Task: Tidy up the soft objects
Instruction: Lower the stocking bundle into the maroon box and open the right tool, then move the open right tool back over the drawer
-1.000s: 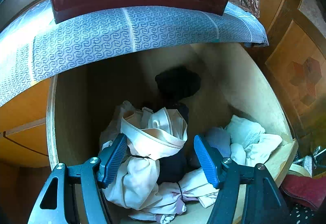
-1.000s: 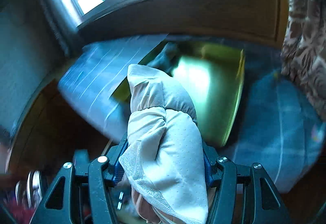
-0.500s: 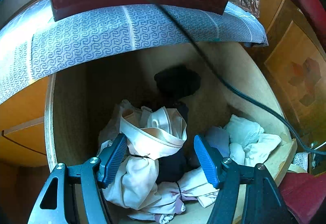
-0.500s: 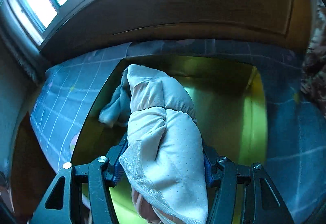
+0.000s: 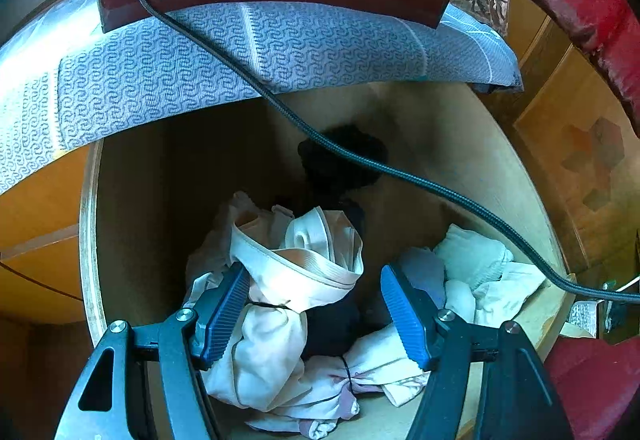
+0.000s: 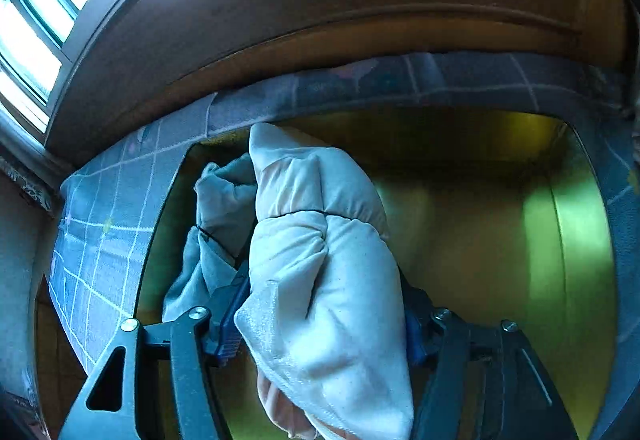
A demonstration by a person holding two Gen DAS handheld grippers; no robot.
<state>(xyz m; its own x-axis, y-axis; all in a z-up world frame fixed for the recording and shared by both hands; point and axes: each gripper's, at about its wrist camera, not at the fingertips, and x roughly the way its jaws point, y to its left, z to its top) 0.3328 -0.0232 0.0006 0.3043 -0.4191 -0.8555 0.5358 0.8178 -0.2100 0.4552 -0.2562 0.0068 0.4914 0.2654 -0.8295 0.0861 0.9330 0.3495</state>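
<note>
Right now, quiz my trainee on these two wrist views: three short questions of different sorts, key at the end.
1. True or false: the left gripper is clamped shut on the pink bundle.
2. Multiple choice: what sits between the right gripper's fingers? A) a black sock B) a tied white cloth bundle C) nothing
3. Fill in: the black cable crosses above the wooden ___ holding the clothes.

Key:
1. False; its jaws stand apart, straddling the bundle.
2. B; those jaws have just been opening with the bundle between them.
3. Drawer.
</note>
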